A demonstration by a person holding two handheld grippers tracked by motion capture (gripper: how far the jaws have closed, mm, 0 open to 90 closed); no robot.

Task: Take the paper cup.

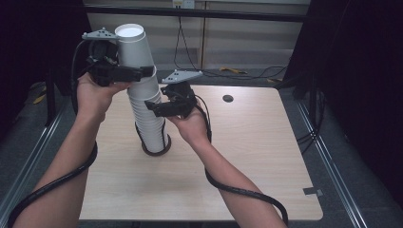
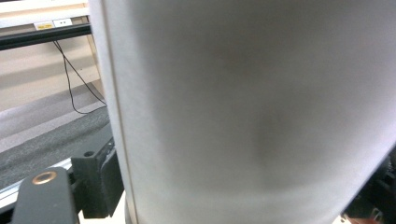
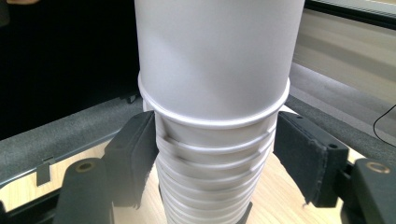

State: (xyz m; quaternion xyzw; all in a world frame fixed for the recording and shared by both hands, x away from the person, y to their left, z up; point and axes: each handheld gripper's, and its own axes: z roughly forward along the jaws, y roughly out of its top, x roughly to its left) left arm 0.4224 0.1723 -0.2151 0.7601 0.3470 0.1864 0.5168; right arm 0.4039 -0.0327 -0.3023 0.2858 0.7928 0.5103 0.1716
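A tall stack of upturned white paper cups stands on a dark ring on the wooden table. The top cup sits partly raised above the rest and tilts a little. My left gripper is shut on that top cup near its rim; in the left gripper view the cup's wall is close up beside one black finger. My right gripper is shut on the stack lower down. In the right gripper view its pads press the stacked rims below the top cup.
A round cable hole lies in the table at the back right. Loose cables run over the floor behind the table. A grey tape patch marks the front right corner. Dark curtains flank both sides.
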